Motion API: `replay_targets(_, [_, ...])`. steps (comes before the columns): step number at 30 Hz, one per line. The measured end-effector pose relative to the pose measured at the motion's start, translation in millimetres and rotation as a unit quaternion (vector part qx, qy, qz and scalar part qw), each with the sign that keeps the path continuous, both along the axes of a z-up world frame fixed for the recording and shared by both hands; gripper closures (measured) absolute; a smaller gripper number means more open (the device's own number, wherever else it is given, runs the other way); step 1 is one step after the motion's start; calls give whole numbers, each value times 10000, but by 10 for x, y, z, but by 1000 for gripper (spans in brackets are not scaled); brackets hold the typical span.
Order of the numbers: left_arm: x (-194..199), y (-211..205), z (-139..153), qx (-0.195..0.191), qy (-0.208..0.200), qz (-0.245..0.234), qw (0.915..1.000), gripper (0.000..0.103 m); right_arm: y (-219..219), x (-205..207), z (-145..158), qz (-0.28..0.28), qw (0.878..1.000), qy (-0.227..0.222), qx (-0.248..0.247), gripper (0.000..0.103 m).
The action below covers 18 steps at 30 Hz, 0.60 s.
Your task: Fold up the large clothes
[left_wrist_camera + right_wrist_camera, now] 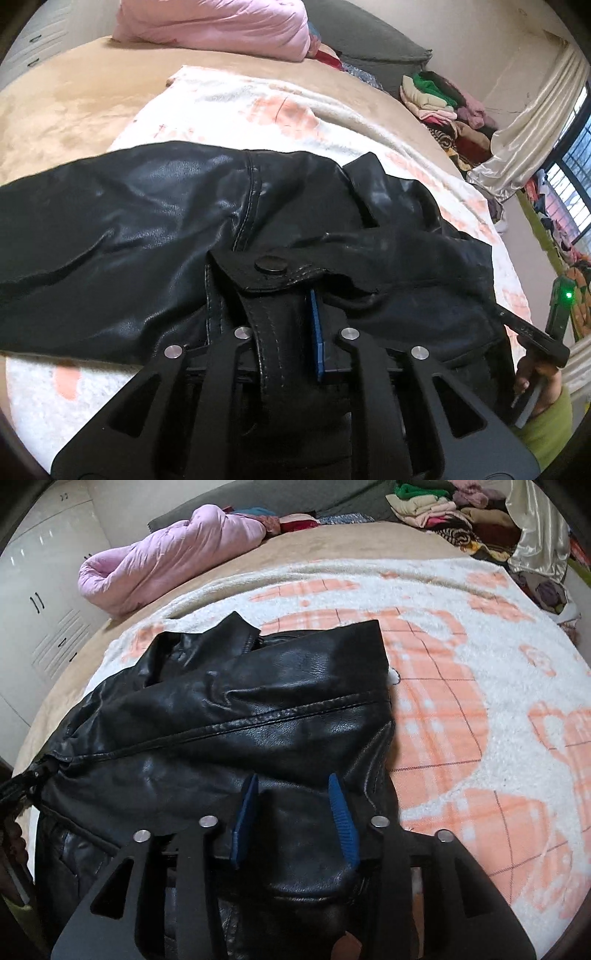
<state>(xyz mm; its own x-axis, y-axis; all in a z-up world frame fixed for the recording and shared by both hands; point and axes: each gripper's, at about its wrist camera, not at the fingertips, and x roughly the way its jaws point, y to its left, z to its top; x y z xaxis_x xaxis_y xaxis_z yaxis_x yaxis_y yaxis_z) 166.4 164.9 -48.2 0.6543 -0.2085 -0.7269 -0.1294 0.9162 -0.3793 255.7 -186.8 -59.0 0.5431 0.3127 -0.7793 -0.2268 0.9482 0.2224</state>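
Note:
A black leather jacket [147,229] lies partly folded on a white and orange blanket [236,110] on the bed; it also shows in the right wrist view [229,731]. My left gripper [284,306] is shut on the jacket's edge with a snap button tab [271,265]; one blue pad shows, the other is hidden by leather. My right gripper [295,794] has its blue pads [341,812] apart, with a bulge of jacket leather between them. The right gripper also shows at the right edge of the left wrist view [532,336], at the jacket's far corner.
A pink quilt [166,557] lies rolled at the bed's far side. Piled clothes [443,107] sit by a curtain [532,122] and window. White cupboards [44,602] stand on the left. The blanket [480,701] spreads to the right of the jacket.

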Motion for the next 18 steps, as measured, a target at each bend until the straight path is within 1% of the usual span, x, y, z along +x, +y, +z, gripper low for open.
replay_targets(1, [-2,-9,16,80,-12,5,10000,93,3,-18,12,9,10000,-17,5,57])
replay_targets(4, [-11,20,12,110,-16,0,9999,90,4,-87,32,4,10000,-57,-32,55])
replay_targets(5, [-14,22,19,131,-22,1,9999,86,4,-105,37,0,10000,-72,-31,54])
replay_targets(6, [-19,26,35,184,-27,24,9998,79,-3,-137,47,17,10000,-93,-8,51])
replay_targets(8, [-34,33,69,339,-33,60,9994,72,3,-176,61,25,9999,-111,-7,48])
replay_targets(12, [-86,51,140,307,-90,78,9995,70,27,-285,110,60,9998,-191,-2,40])
replay_targets(16, [-149,-11,272,541,-213,62,9983,67,47,-379,149,115,9996,-258,-7,35])
replay_targets(18, [-185,-26,346,684,-319,102,9971,59,56,-413,165,131,9995,-274,9,35])
